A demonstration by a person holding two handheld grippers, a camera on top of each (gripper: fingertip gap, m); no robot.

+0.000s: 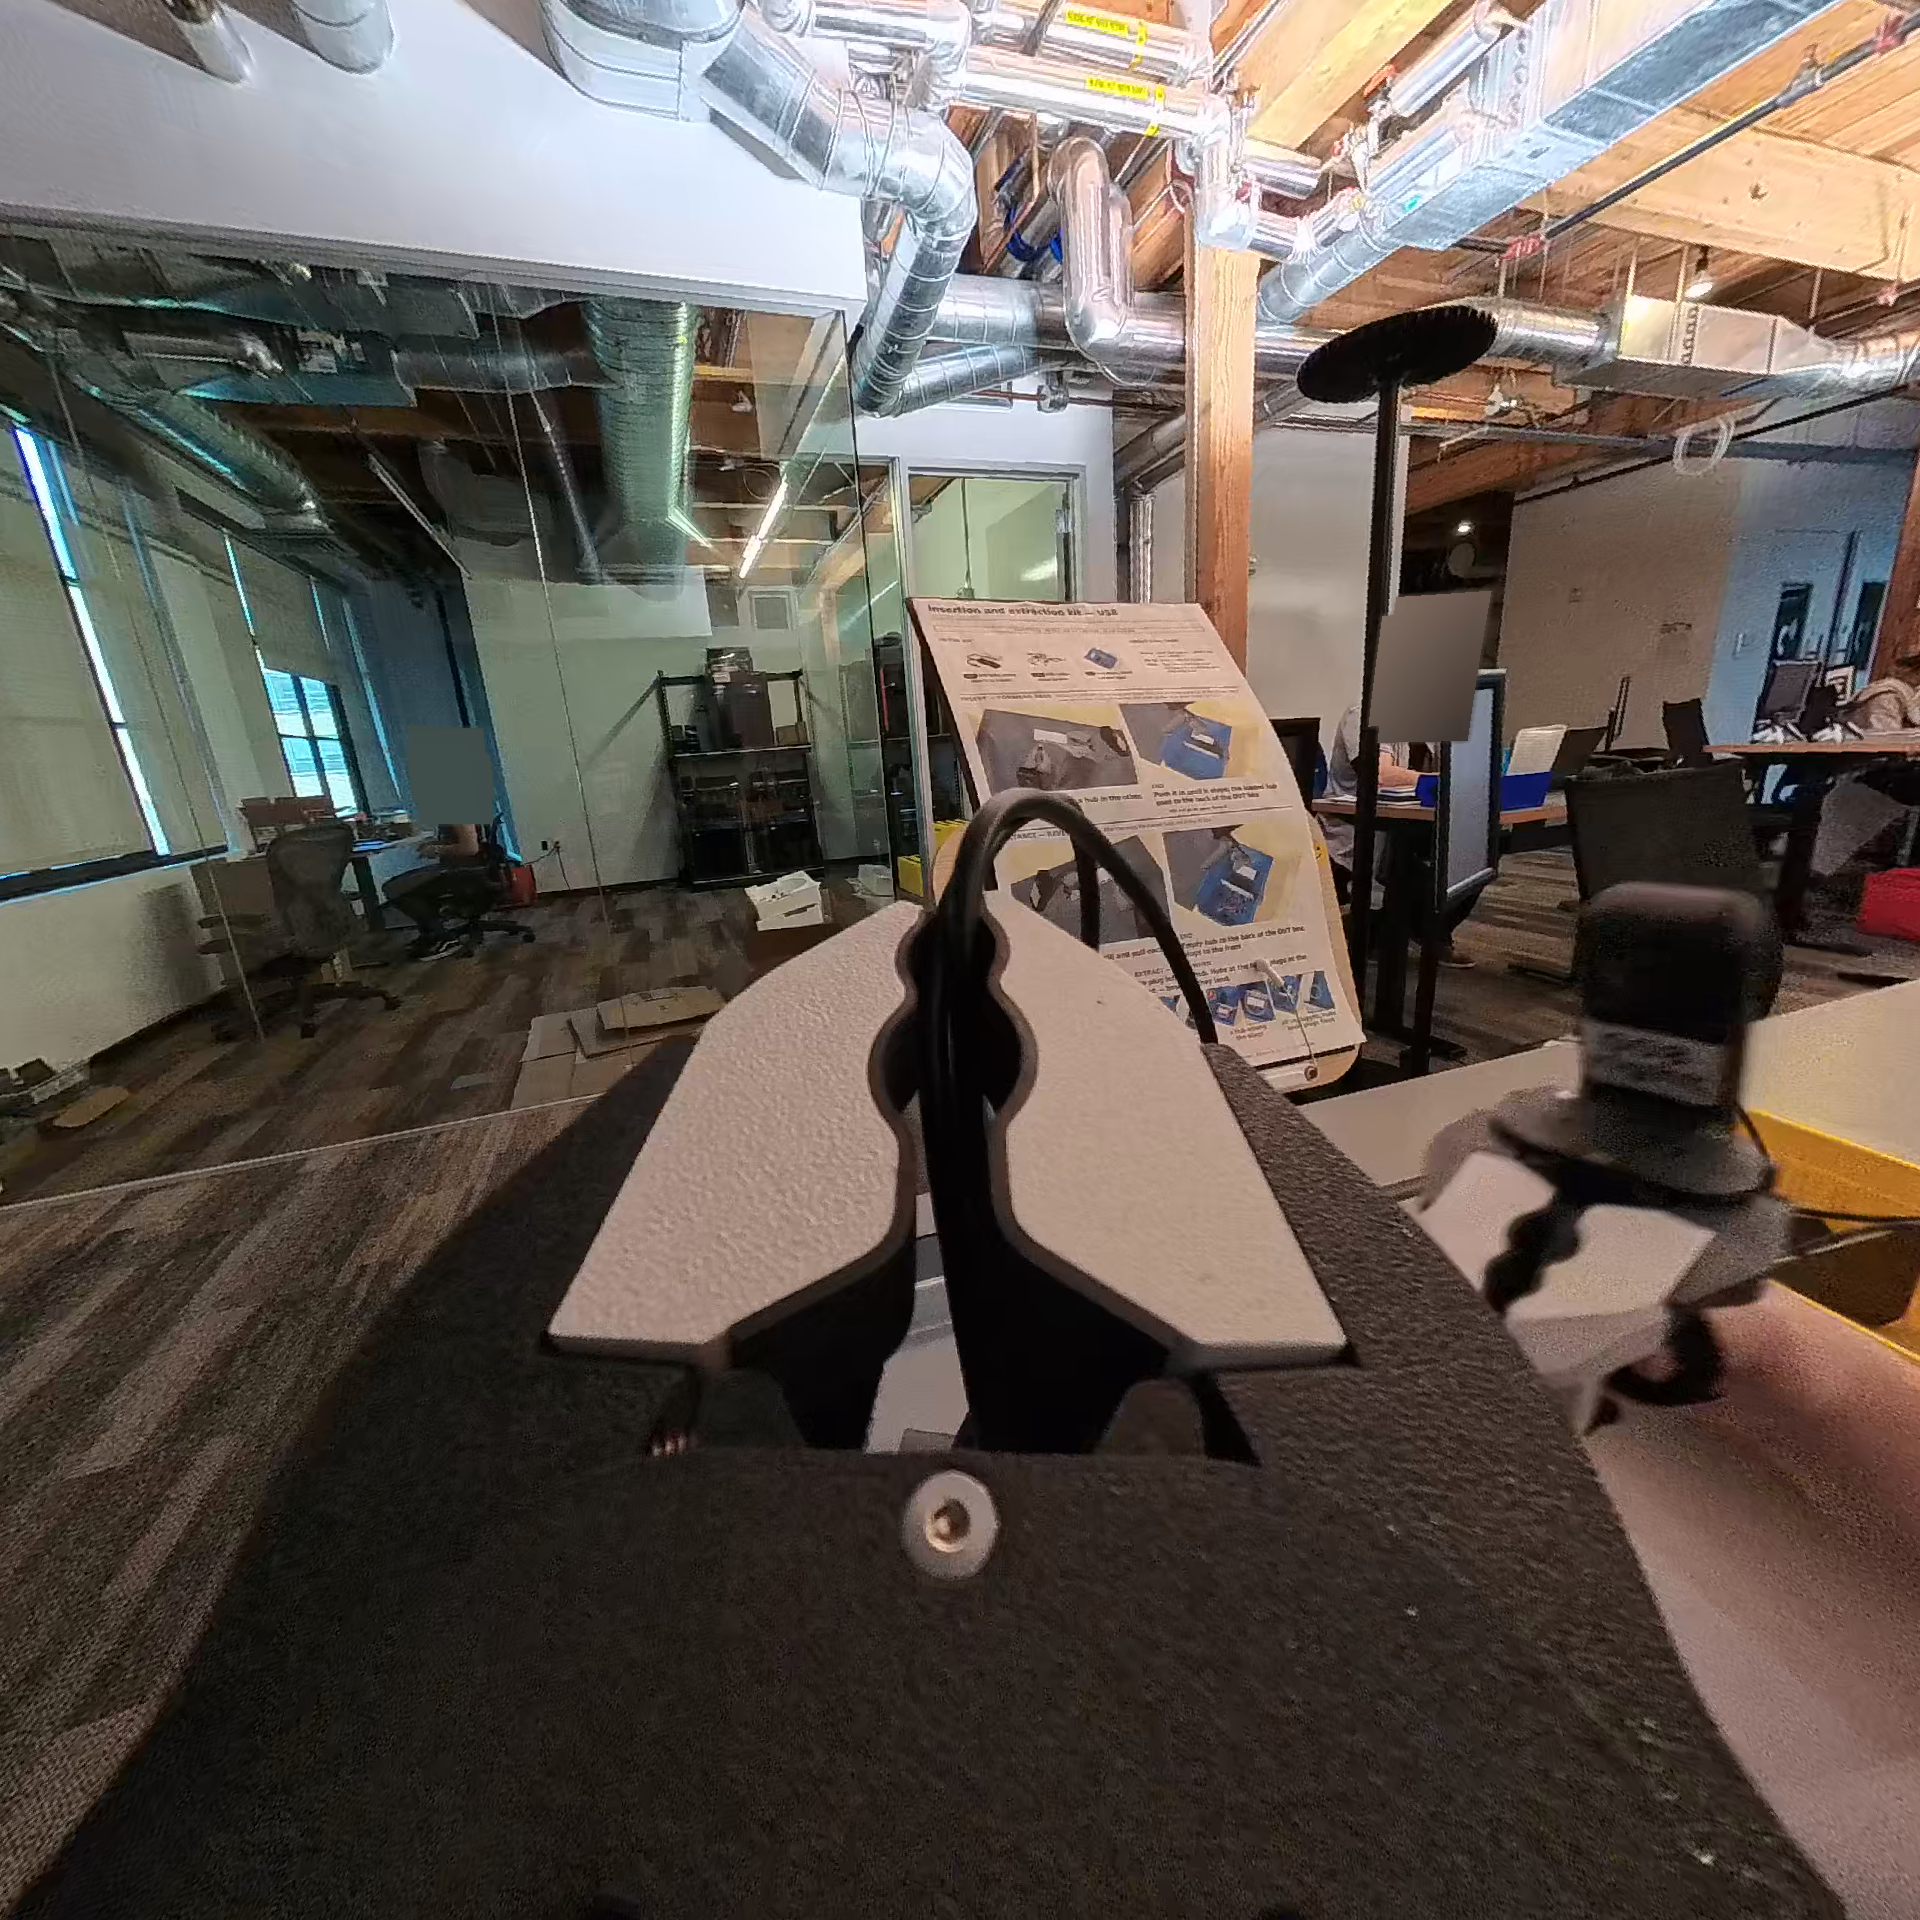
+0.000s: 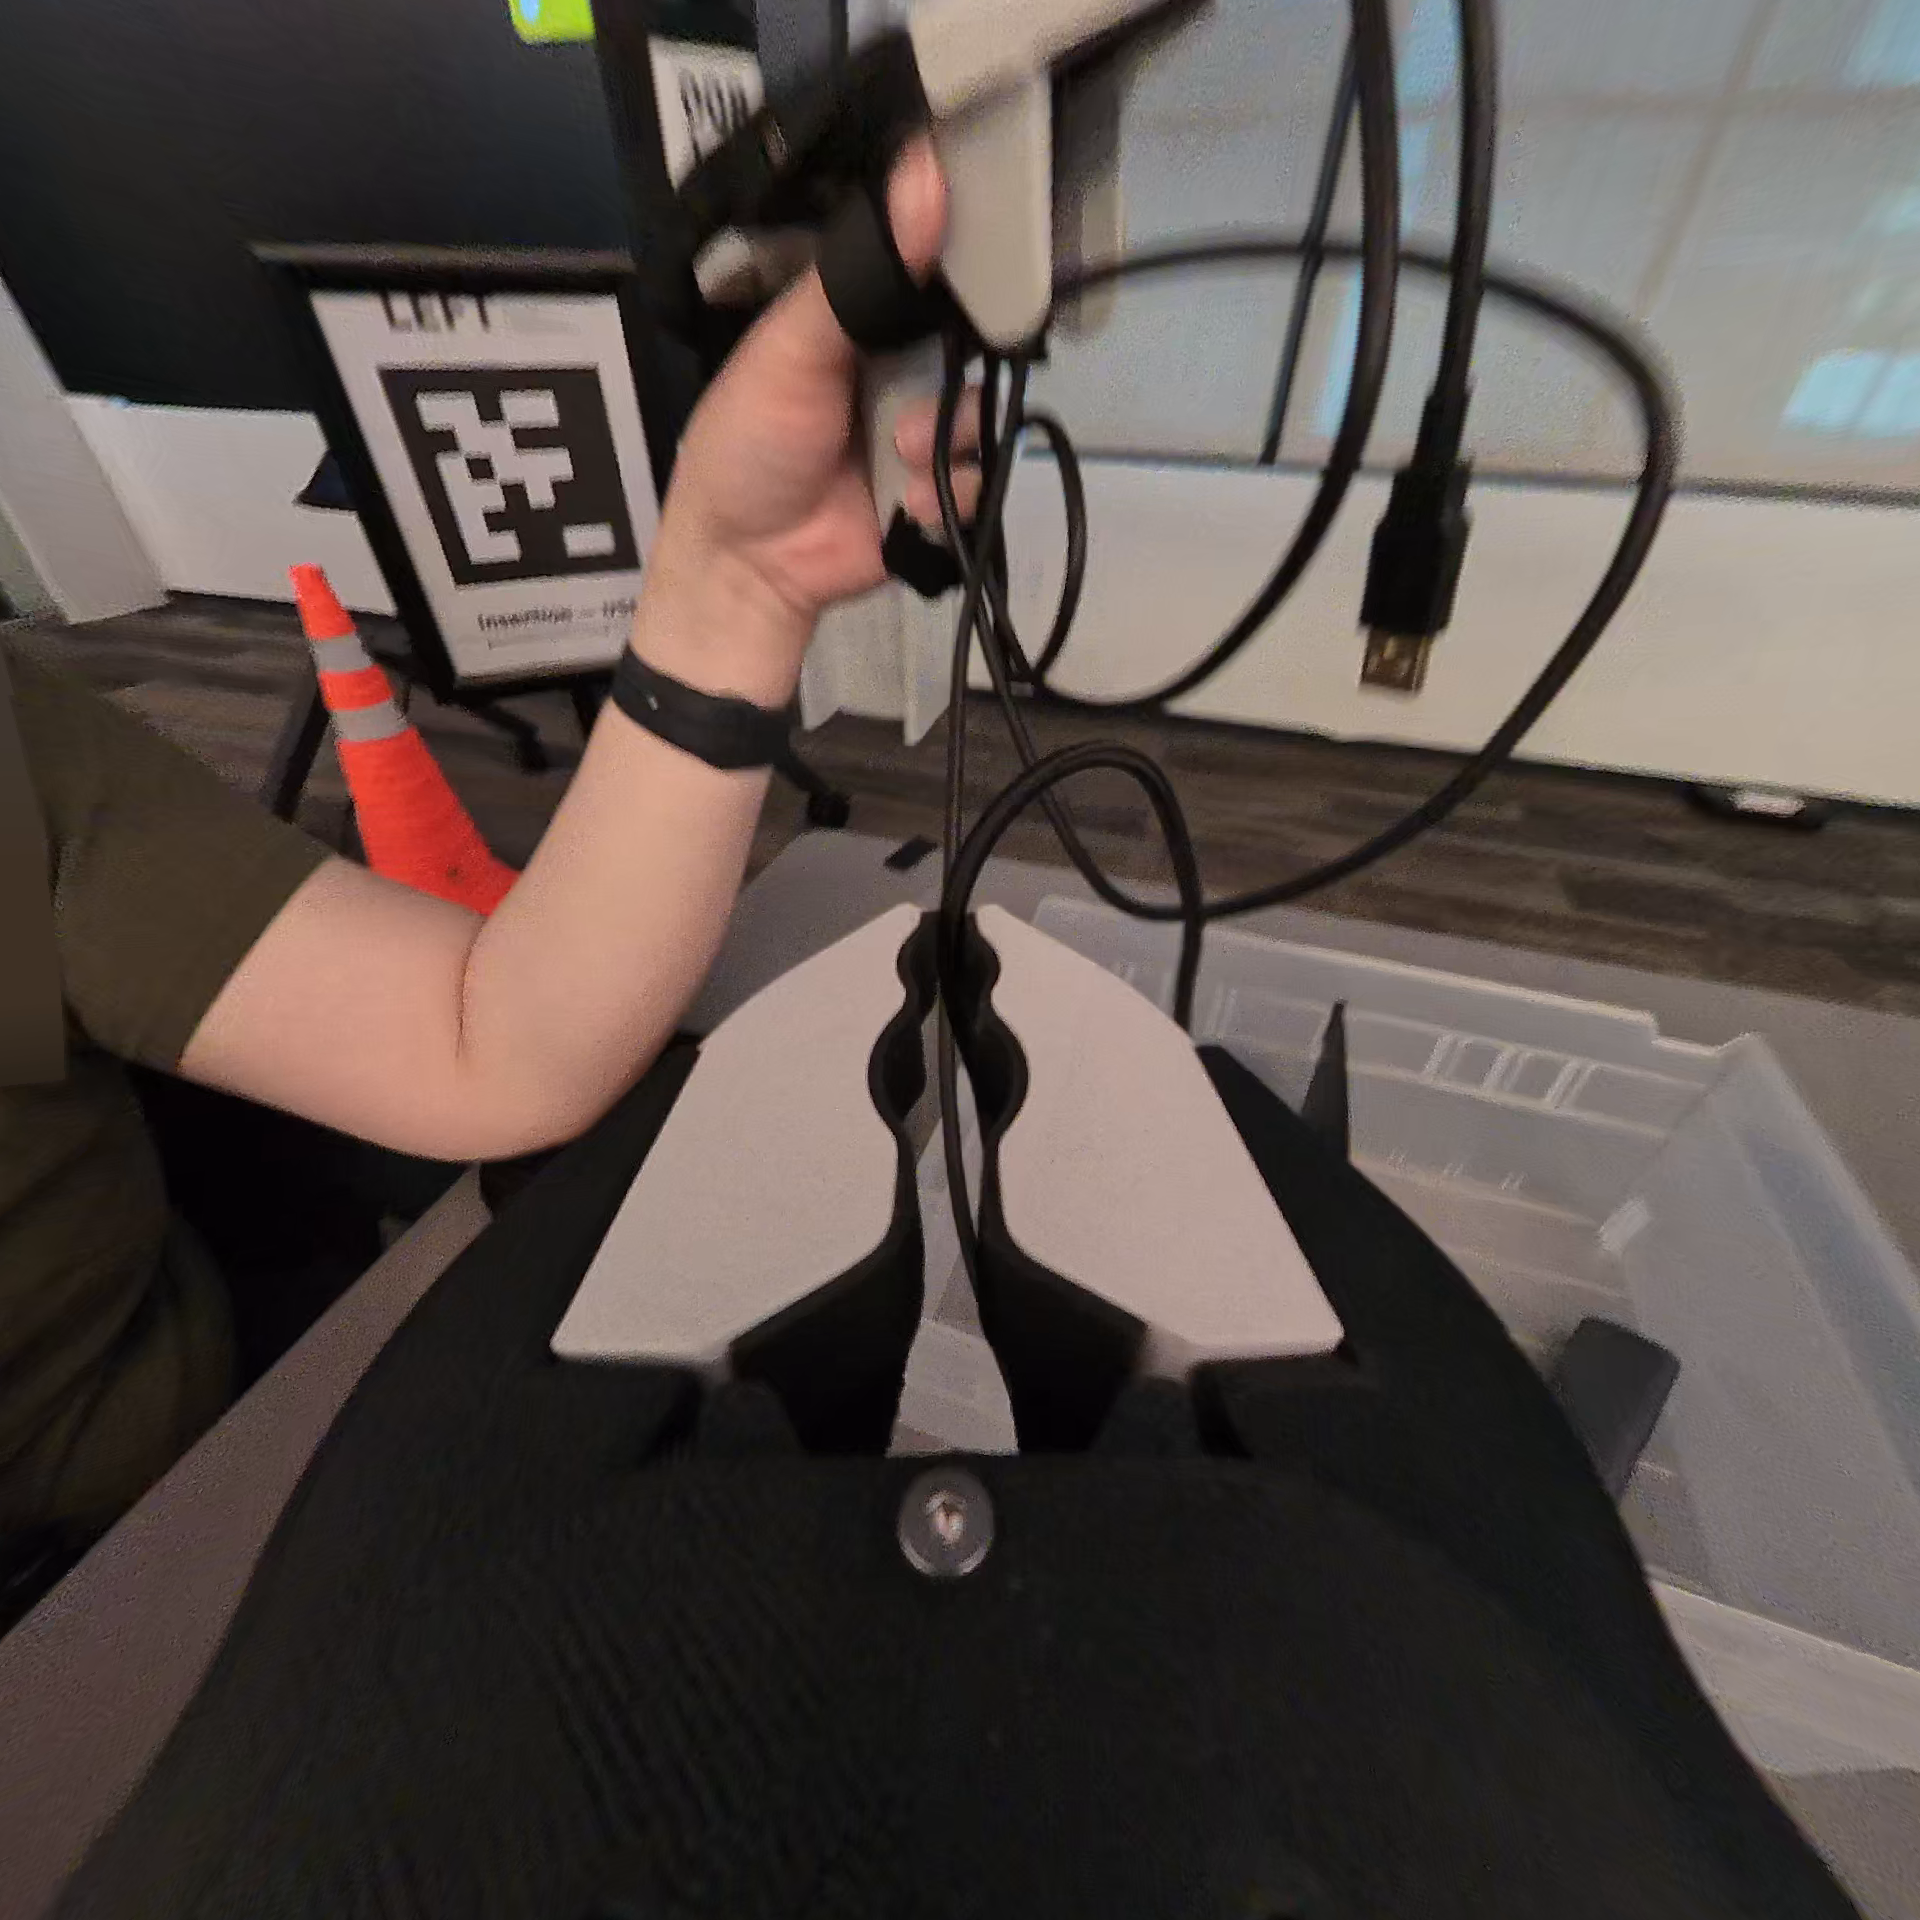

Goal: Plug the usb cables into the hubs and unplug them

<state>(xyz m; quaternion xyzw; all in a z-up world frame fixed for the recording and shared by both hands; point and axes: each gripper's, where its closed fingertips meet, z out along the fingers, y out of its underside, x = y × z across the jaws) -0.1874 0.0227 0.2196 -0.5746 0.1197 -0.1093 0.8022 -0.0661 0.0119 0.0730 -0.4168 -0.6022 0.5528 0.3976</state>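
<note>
My left gripper (image 1: 951, 920) is shut on a black USB cable (image 1: 1029, 821), which loops up out of the fingertips. My right gripper (image 2: 951, 925) is shut on a thin run of the same black cable (image 2: 951, 790). From there the cable hangs in loose loops below the left gripper's handle (image 2: 987, 208), which a hand (image 2: 769, 488) holds high. A USB plug (image 2: 1413, 582) with a gold tip dangles free at the upper right. The right gripper also shows in the left wrist view (image 1: 1538, 1236), low at the right. No hub shows in either view.
A clear plastic bin (image 2: 1507, 1101) sits just beyond my right gripper on the grey table (image 2: 260, 1455). An orange cone (image 2: 384, 748) and a marker sign (image 2: 509, 468) stand behind the person's arm (image 2: 436, 987). An instruction sheet (image 1: 1132, 810) stands ahead of my left gripper.
</note>
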